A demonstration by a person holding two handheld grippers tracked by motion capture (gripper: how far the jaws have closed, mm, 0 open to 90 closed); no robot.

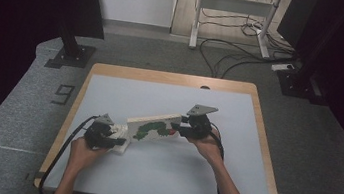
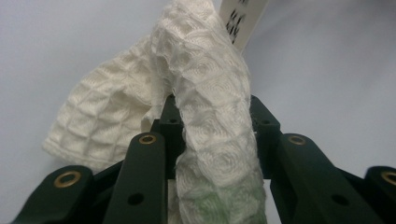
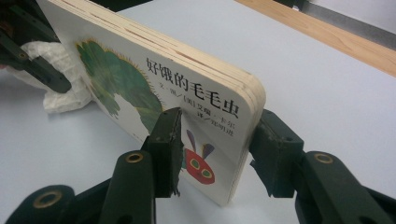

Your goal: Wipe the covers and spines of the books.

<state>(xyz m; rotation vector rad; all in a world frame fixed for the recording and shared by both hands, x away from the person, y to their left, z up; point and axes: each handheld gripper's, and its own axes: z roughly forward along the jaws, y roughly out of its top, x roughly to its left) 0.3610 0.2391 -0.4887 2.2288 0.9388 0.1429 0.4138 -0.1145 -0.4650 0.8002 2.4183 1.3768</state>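
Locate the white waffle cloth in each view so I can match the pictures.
High view: the white waffle cloth lies left of centre, bunched at the left gripper, against the board book's lower-left end.
Left gripper view: centre, running up between the fingers.
Right gripper view: upper left, behind the book's far end.
Shared landmark: the pale grey table.

bare table (image 1: pixel 159 176) all around book (image 1: pixel 153 125) and cloth (image 1: pixel 120 131).
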